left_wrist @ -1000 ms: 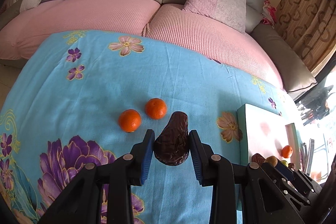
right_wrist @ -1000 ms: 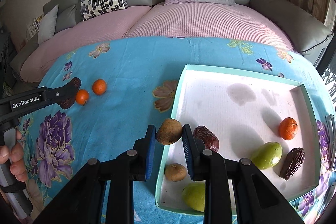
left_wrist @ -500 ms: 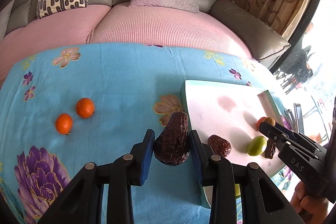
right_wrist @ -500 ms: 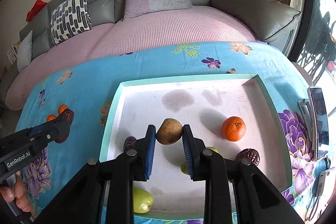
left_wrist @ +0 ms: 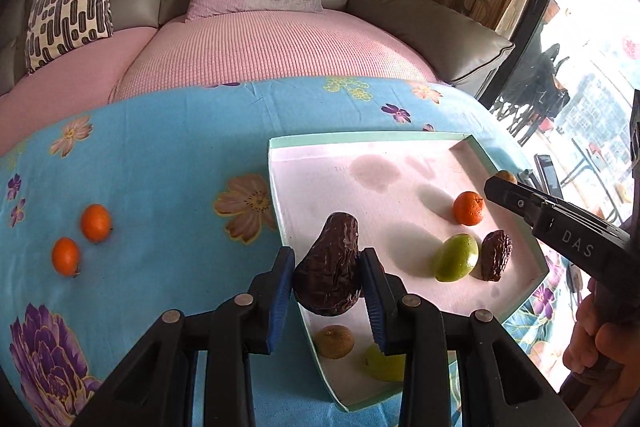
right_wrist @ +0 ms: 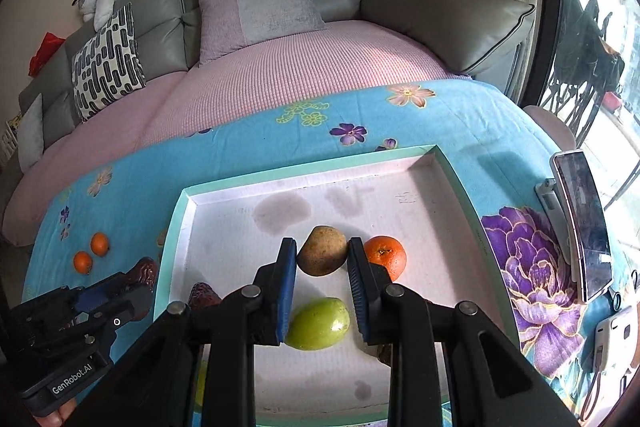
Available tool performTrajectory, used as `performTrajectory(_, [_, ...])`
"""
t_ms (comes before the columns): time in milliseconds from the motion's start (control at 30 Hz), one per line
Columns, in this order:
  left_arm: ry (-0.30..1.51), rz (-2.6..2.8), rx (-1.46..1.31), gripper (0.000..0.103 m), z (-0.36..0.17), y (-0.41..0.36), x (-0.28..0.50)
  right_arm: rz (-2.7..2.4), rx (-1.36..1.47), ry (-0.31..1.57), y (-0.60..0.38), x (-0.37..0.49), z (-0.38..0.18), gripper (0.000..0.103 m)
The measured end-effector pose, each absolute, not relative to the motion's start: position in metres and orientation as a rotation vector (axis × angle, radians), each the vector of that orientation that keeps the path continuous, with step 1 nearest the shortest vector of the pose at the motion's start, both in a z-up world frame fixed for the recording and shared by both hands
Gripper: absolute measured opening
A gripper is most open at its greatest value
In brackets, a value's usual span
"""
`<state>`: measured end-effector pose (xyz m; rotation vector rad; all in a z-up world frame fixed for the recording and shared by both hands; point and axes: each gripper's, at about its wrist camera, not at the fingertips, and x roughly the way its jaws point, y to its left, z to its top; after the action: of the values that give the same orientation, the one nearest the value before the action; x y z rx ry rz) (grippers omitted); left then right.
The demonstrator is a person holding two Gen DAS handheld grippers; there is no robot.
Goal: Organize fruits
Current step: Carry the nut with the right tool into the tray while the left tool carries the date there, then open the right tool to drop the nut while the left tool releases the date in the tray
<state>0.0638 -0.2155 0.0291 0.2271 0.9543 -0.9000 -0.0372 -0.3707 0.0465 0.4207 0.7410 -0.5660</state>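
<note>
both black tongs pinching fruit: left tongs (left_wrist: 327, 283) gripping wrinkled dark-brown fruit (left_wrist: 328, 273), right tongs (right_wrist: 322, 279) gripping tan round fruit (right_wrist: 322, 250); best lowering gently into white mint-rimmed tray (right_wrist: 188, 211) below before letting go.

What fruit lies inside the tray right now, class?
Inside the tray: an orange, a green fruit, a dark wrinkled fruit, a small brown fruit and another green one, partly hidden behind the left gripper.
</note>
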Motion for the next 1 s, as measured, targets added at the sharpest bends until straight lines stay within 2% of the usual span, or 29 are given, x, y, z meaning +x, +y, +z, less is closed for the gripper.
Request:
performTrajectory(400, [0.981, -0.896, 0.262, 0.036, 0.015, -0.225, 0.059, -0.529, 0.431, 0.757, -0.371, -0.028, 0.033, 0.027])
performTrajectory(1000, [1.029, -0.877, 0.319, 0.036, -0.005, -0.235, 0.055, -0.498, 0.455, 0.891, -0.375, -0.004, -0.005, 0.027])
